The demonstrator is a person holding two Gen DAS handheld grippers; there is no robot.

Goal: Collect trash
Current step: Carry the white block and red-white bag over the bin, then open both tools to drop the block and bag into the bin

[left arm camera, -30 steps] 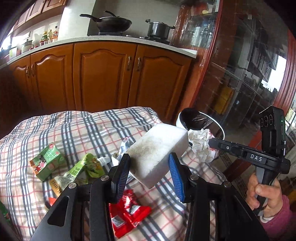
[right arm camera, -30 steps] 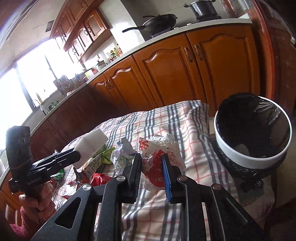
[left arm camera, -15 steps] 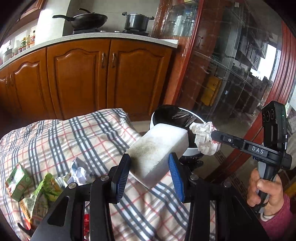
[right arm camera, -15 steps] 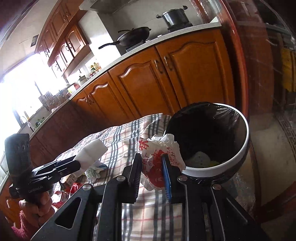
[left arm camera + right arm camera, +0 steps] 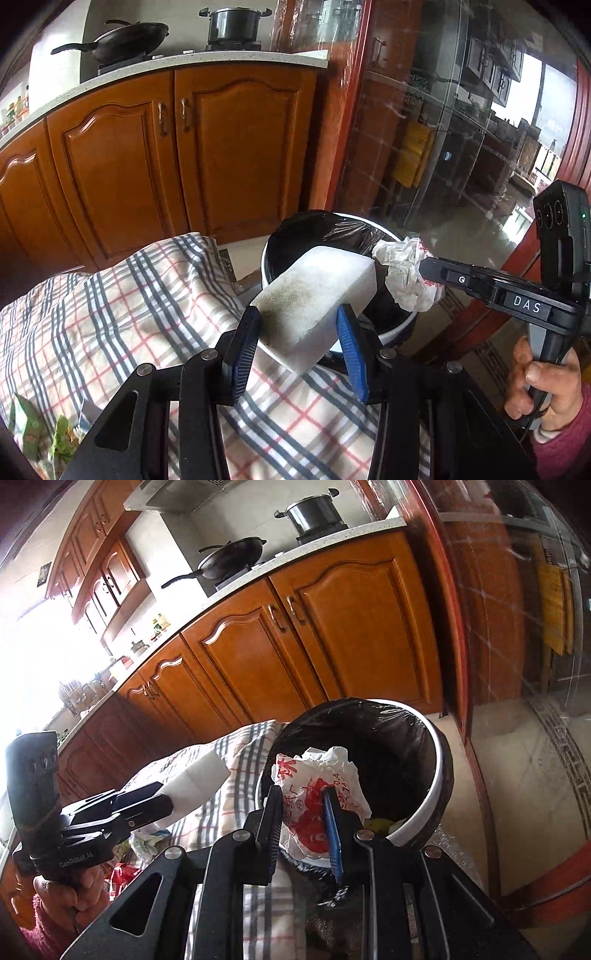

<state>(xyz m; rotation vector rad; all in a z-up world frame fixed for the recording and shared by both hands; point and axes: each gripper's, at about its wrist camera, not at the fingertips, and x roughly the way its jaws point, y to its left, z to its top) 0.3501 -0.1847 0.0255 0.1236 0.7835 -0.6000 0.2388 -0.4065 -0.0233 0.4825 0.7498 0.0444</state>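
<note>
My left gripper (image 5: pixel 301 345) is shut on a white foam block (image 5: pixel 317 291) with a dirty speckled face, held at the near rim of the trash bin (image 5: pixel 332 229). The bin is white with a black liner and stands just past the table's end. My right gripper (image 5: pixel 303 827) is shut on a crumpled white wrapper with red print (image 5: pixel 317 794), held over the bin's (image 5: pixel 436 753) near rim. The left wrist view shows the wrapper (image 5: pixel 406 277) at the right gripper's tip, above the bin. The foam block (image 5: pixel 199 779) also shows in the right wrist view.
A plaid cloth (image 5: pixel 110 314) covers the table. Green cartons (image 5: pixel 26 432) lie at its lower left, and more wrappers (image 5: pixel 147 842) lie behind the left gripper. Wooden cabinets (image 5: pixel 147 155) stand behind, and a glass door with a red frame (image 5: pixel 461 129) to the right.
Both grippers have moved right from the middle of the table to the bin, each carrying its item. The loose trash on the cloth has slid out to the left edge of view.
</note>
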